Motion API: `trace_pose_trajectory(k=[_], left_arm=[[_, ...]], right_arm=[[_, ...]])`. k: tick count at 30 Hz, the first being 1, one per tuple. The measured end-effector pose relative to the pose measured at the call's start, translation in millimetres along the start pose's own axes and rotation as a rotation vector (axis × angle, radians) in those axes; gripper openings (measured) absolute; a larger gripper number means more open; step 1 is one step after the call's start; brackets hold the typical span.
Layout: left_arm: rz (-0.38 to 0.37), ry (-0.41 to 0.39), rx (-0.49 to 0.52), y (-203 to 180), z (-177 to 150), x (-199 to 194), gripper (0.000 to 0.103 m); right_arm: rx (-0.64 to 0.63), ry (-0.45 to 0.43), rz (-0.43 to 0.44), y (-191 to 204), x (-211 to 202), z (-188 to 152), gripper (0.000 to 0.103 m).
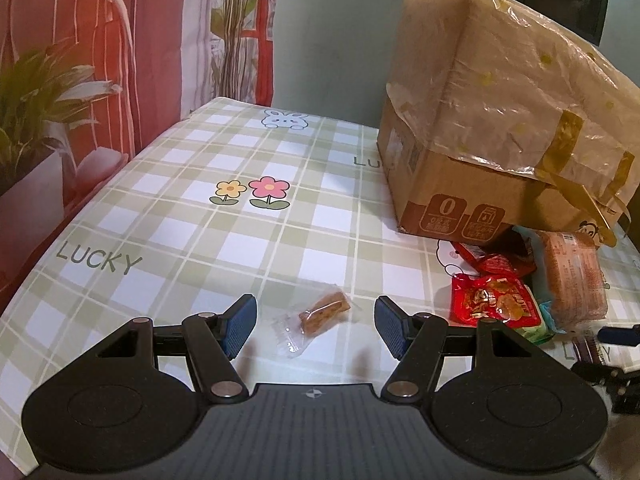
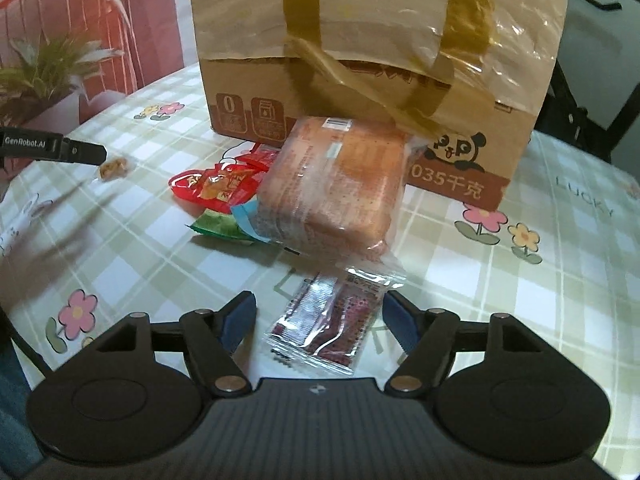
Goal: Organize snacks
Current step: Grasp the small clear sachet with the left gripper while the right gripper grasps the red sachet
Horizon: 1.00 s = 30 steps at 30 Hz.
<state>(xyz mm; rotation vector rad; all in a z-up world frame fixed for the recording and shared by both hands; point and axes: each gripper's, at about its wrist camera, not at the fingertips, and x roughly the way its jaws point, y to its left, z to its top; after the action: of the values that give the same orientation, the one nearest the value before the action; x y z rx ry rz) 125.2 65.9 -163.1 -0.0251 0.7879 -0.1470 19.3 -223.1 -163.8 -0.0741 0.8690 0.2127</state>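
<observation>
Hovering over the checked counter (image 1: 168,216), the left hand-held gripper (image 1: 316,322) stands released around a small clear-wrapped brown snack (image 1: 324,309), pads apart from it. Rightward lie red snack packets (image 1: 490,300), a green packet (image 2: 218,226) partly buried, and a large orange-brown bread pack (image 2: 336,184) leaning against the taped cardboard box (image 2: 360,60), which blocks everything behind. The right hand-held gripper (image 2: 320,322) is released; a flat clear-and-dark-red packet (image 2: 332,320) lies between its jaws, seemingly untouched.
</observation>
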Motion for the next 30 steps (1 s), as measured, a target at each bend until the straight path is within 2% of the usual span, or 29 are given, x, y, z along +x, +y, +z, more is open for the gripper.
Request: trace_pose_trajectory(k=[9, 13, 18, 20, 23, 24, 26, 28, 30], left_arm=[[-0.033, 0.05, 0.064, 12.4, -5.4, 10.8, 0.068], [-0.05, 0.041, 0.076, 12.6, -5.9, 12.4, 0.068], [-0.032, 0.015, 0.164, -1.6, -3.8, 20.2, 0.068], [-0.022, 0.008, 0.181, -3.8, -1.5, 26.1, 0.063], [-0.013, 0.035, 0.188, -2.3, 0.4, 36.7, 0.041], [-0.011, 0.042, 0.191, -2.5, -0.4, 39.0, 0.039], [-0.032, 0.034, 0.203, -3.3, -2.3, 37.2, 0.018], [-0.022, 0.027, 0.241, -9.6, -5.3, 34.0, 0.018], [-0.03, 0.023, 0.256, -13.2, -8.2, 30.4, 0.018]], right_arm=[[0.058, -0.022, -0.047, -36.2, -5.0, -6.7, 0.073], [0.052, -0.029, -0.049, -37.0, -4.3, -7.3, 0.073], [0.055, -0.035, -0.046, -37.4, -4.2, -8.1, 0.073], [0.056, -0.037, -0.045, -37.8, -4.6, -8.4, 0.073], [0.06, -0.04, -0.042, -37.5, -4.8, -8.6, 0.073], [0.064, -0.041, -0.04, -37.5, -5.0, -8.5, 0.073], [0.071, -0.047, -0.045, -38.5, -6.6, -9.4, 0.067], [0.084, -0.055, -0.039, -41.9, -9.2, -10.4, 0.058], [0.099, -0.062, -0.024, -44.7, -10.2, -11.4, 0.058]])
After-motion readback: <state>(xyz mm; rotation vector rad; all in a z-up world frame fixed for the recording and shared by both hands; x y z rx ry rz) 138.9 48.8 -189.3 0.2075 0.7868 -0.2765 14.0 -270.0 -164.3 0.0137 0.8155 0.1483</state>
